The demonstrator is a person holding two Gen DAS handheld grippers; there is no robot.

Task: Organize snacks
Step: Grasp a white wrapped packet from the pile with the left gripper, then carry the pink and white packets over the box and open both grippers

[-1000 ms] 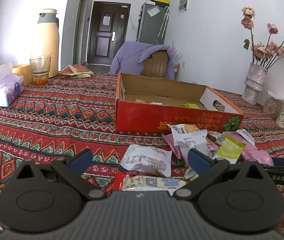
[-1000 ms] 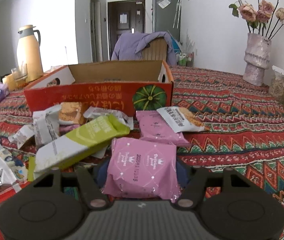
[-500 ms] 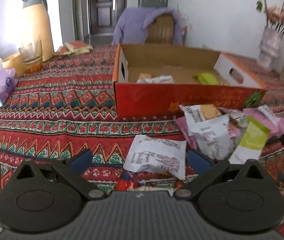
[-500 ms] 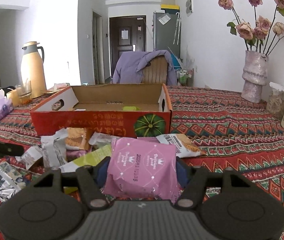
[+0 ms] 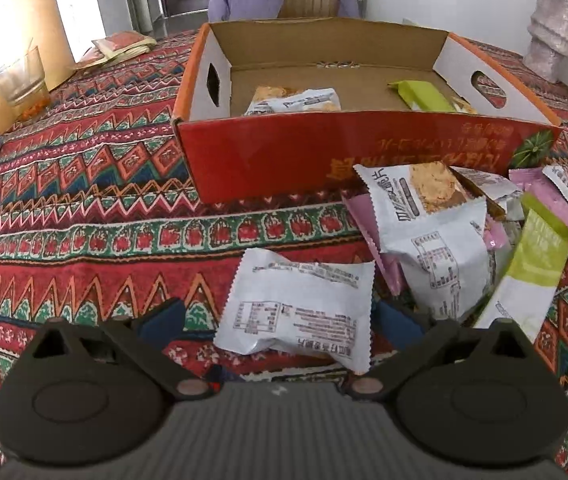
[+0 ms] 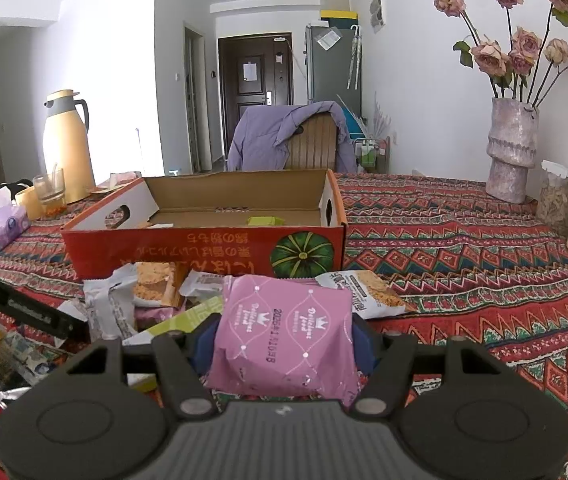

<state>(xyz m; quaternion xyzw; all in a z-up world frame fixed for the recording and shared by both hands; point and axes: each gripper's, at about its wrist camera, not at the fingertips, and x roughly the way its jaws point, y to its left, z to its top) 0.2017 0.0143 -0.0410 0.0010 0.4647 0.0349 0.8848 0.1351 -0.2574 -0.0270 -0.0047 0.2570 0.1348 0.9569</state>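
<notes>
1. Snacks: only a few sit inside the box (image 5: 363,152) so far, like a green packet (image 5: 423,96).
2. Left claw (image 5: 280,320) hangs wide open around a white packet (image 5: 299,312), not squeezing it.
3. Right claw (image 6: 284,340) is clamped on a pink packet (image 6: 284,332), in front of the box.
4. The heap (image 5: 463,232) against the box front isn't packed yet.

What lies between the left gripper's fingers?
In the left wrist view, a white snack packet lies on the tablecloth between the open left gripper's fingers, not yet pinched.

Loose packets (image 5: 439,240) before box (image 5: 323,152), two inside
</notes>
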